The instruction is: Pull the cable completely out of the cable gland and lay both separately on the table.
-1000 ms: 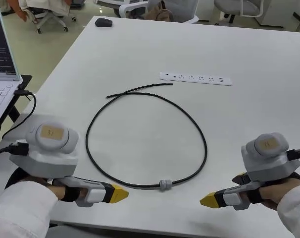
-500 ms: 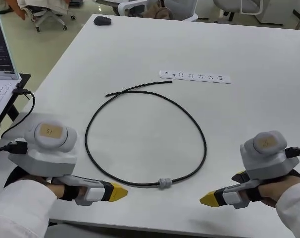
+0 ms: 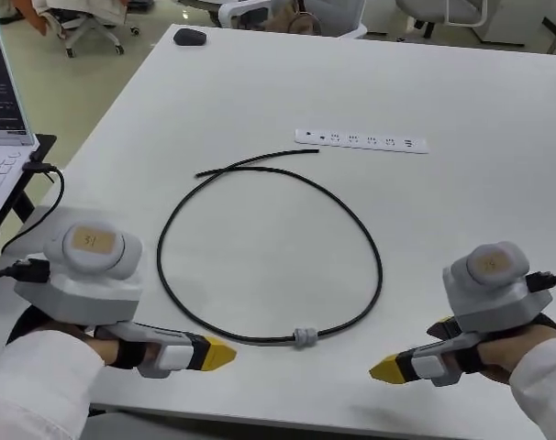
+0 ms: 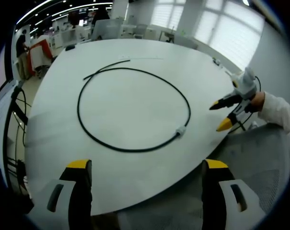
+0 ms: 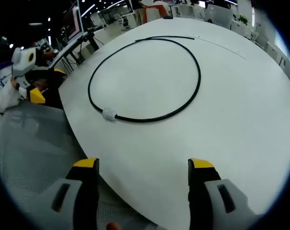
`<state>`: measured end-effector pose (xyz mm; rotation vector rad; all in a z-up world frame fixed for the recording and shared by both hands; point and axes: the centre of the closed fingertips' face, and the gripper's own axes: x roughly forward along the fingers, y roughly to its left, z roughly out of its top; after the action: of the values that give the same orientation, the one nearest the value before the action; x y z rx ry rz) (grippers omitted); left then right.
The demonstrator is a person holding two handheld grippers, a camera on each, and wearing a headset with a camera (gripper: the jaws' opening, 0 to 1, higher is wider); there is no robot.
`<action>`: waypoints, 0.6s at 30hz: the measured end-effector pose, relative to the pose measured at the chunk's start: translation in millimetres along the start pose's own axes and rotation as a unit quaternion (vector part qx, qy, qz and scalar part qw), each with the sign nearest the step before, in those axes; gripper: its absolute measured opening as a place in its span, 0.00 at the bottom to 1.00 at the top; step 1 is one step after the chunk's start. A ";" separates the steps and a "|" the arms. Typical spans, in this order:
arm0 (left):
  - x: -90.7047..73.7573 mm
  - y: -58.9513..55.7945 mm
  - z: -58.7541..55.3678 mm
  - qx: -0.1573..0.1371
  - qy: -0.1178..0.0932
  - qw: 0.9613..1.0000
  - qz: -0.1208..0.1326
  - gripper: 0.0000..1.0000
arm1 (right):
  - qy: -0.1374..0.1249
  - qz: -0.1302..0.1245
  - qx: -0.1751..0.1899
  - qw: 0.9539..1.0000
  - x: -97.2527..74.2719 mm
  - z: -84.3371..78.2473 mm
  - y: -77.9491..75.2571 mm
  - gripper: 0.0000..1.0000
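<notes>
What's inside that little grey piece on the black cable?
The cable runs through the gland: it enters one side and leaves the other. The stretch inside is hidden by the gland's body.

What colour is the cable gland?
The gland is light grey, sitting on the black cable; it shows best in the head view.

On the white table [image 3: 461,92], the thin black cable [image 3: 381,266] lies looped at the middle, with the small grey plastic cable gland [image 3: 303,337] on its near arc. A long white power strip [image 3: 361,141] lies just beyond the loop, and a black mouse [image 3: 189,37] at the far left corner. The left gripper [image 3: 225,353] and right gripper [image 3: 377,371] flank the gland at the near edge. An open laptop [image 3: 1,101] stands left of the table.
</notes>
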<state>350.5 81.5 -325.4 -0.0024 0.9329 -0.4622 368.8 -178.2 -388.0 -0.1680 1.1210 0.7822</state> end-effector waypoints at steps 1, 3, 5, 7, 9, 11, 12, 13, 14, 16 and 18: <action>0.0 0.1 0.1 0.000 0.000 1.000 0.000 0.96 | 0.000 0.000 0.000 1.000 0.0 -0.2 0.0 0.79; 0.1 0.4 0.2 0.000 -0.001 1.000 0.000 0.96 | 0.000 0.000 0.000 1.000 -0.1 -0.3 0.1 0.79; 0.3 0.7 0.3 0.000 -0.001 1.000 0.000 0.96 | 0.000 0.000 0.000 1.000 -0.2 -0.5 0.3 0.79; 0.4 0.8 0.4 -0.001 -0.001 1.000 0.000 0.96 | 0.001 0.000 -0.001 1.000 0.0 -0.8 0.0 0.79; 0.3 0.8 0.5 -0.001 -0.002 1.000 0.000 0.96 | 0.002 0.000 -0.003 1.000 0.2 -0.9 0.2 0.79; 0.2 0.7 0.6 -0.001 -0.002 1.000 0.000 0.96 | 0.002 0.001 -0.005 1.000 0.5 -0.7 0.6 0.79; 0.1 0.8 0.8 -0.002 -0.002 1.000 0.000 0.96 | 0.002 0.001 -0.005 1.000 0.6 -0.8 0.8 0.79; 0.1 1.0 0.9 -0.002 -0.003 1.000 0.000 0.96 | 0.002 0.002 -0.006 1.000 0.9 -0.9 0.8 0.79; 0.1 1.0 1.0 -0.003 -0.003 1.000 0.000 0.96 | 0.002 0.002 -0.007 1.000 0.9 -0.9 0.9 0.78; 0.3 0.8 1.0 -0.002 -0.003 1.000 0.000 0.96 | 0.001 0.003 -0.010 1.000 1.0 -0.5 1.0 0.78; 0.5 0.4 0.9 -0.001 -0.002 1.000 -0.001 0.96 | -0.003 0.002 -0.014 1.000 1.0 0.9 0.1 0.77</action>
<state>351.6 81.5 -325.3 -0.0065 0.9286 -0.4622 369.7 -177.2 -388.5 -0.1869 1.1051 0.8024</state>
